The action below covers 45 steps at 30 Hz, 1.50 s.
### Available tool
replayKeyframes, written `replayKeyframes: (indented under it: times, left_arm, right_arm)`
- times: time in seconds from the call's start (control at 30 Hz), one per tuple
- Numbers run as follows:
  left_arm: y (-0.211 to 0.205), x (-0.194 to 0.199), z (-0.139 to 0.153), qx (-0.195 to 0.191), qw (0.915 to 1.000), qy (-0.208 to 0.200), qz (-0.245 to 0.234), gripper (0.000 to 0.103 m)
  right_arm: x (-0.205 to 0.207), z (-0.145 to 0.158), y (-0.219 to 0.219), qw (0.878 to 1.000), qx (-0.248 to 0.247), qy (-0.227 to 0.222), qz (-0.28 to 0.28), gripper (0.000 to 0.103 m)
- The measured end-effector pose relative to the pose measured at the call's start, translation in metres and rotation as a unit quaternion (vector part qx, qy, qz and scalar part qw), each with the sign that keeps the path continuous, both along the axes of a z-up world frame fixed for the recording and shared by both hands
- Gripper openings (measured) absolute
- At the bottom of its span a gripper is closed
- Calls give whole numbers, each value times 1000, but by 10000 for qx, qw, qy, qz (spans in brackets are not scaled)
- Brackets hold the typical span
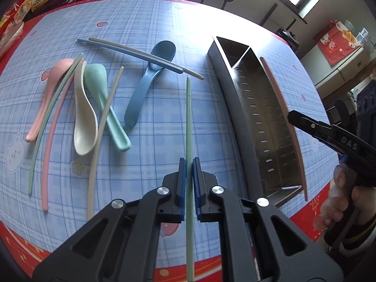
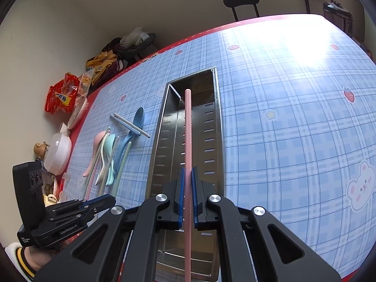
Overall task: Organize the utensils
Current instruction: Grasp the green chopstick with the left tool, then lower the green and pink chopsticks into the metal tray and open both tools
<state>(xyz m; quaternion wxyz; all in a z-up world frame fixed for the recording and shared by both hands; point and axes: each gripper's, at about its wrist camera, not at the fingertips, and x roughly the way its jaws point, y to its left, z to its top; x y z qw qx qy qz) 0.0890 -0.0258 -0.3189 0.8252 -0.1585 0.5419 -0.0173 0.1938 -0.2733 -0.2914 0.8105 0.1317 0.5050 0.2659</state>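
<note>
Gripping, left gripper point(image 1: 189, 164): blue pads closed narrow on a green chopstick point(image 1: 188, 117), held near its middle; tip points away over the tabletop point(image 1: 164, 18).
Gripping, right gripper point(image 2: 187, 174): pads closed narrow on a pink chopstick point(image 2: 188, 127), which runs lengthwise above the metal tray point(image 2: 218, 108).
Metal tray: long, slotted walls, a divider at its far end; lies on the tabletop to the right of the loose utensils.
Loose spoons: pink spoon point(image 1: 47, 94), cream spoon point(image 1: 83, 117), mint spoon point(image 1: 103, 94) in a cluster at left; blue spoon point(image 1: 150, 75) beside them.
Loose chopsticks: a grey-blue pair point(image 1: 141, 56) crossing the blue spoon; green, pink and cream ones among the cluster.
Tabletop: blue plaid cloth, red border.
Hand point(image 1: 338, 202): holds the right gripper's handle.
</note>
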Motion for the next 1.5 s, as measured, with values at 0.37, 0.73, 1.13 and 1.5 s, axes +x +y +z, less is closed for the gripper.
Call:
replayKeyframes:
  times: [0.37, 0.73, 1.13, 1.5]
  left_arm:
    - [-37, 57, 34, -979, 9945, -307, 207, 10]
    - [-57, 108, 4, -1085, 9934, 59, 381, 10]
    - [-38, 108, 1, -1216, 9919, 63, 362, 18]
    - [10, 55, 56, -417, 9955, -760, 390, 30]
  right_arm:
    - [15, -3, -5, 9998, 9, 30, -192, 6]
    - [30, -3, 2, 9998, -36, 84, -201, 6]
    - [30, 5, 5, 9999, -81, -81, -82, 12]
    - [-2, 32, 1, 9982, -42, -559, 216, 32]
